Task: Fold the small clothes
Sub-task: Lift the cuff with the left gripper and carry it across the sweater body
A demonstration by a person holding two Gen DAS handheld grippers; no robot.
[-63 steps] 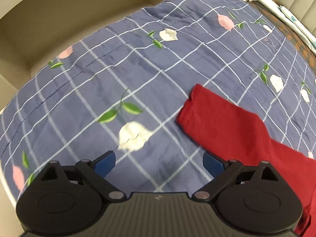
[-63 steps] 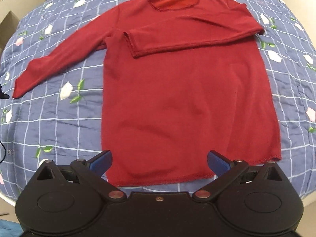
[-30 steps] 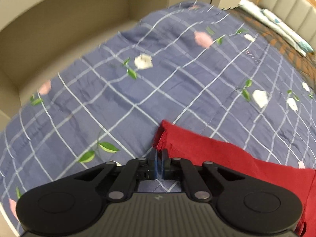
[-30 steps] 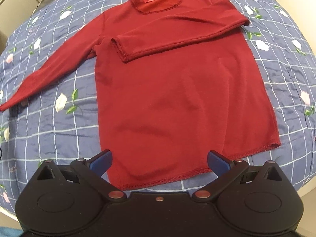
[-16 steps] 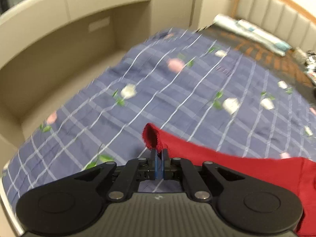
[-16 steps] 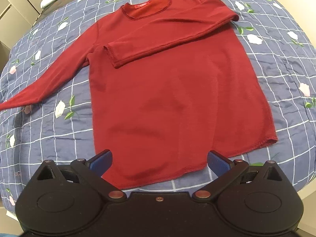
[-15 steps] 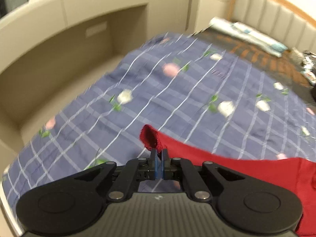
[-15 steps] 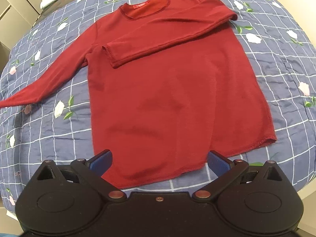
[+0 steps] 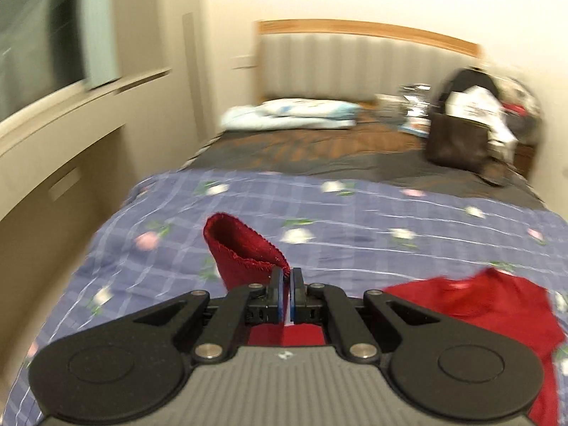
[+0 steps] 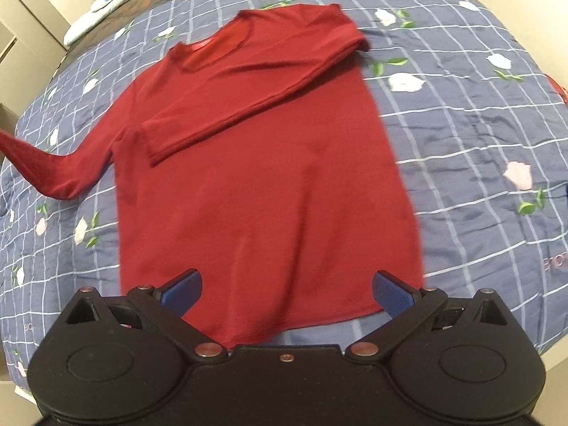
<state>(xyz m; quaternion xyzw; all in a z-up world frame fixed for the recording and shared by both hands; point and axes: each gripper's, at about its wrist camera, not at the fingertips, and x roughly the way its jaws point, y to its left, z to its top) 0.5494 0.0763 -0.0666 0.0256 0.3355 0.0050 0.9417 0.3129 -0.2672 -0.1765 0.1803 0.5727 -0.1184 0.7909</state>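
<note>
A red long-sleeved top (image 10: 262, 177) lies flat on a blue checked floral bedspread (image 10: 479, 142). One sleeve (image 10: 248, 92) is folded across the chest. The other sleeve (image 10: 46, 167) rises off the bed at the left edge of the right wrist view. My left gripper (image 9: 287, 278) is shut on that sleeve's cuff (image 9: 241, 248), which stands up open above the bedspread (image 9: 355, 213); part of the top (image 9: 497, 309) shows at the lower right. My right gripper (image 10: 287, 289) hangs open over the top's bottom hem, holding nothing.
Beyond the bedspread lie a dark sheet, folded pale bedding (image 9: 287, 117) and a padded headboard (image 9: 355, 64). A brown bag with clothes (image 9: 465, 131) sits at the far right. A beige ledge and wall (image 9: 71, 117) run along the bed's left side.
My left gripper shut on the cuff, then lifted it and tilted up, so the headboard now shows. The sleeve has risen off the bed. My right gripper stayed open and moved closer to the hem.
</note>
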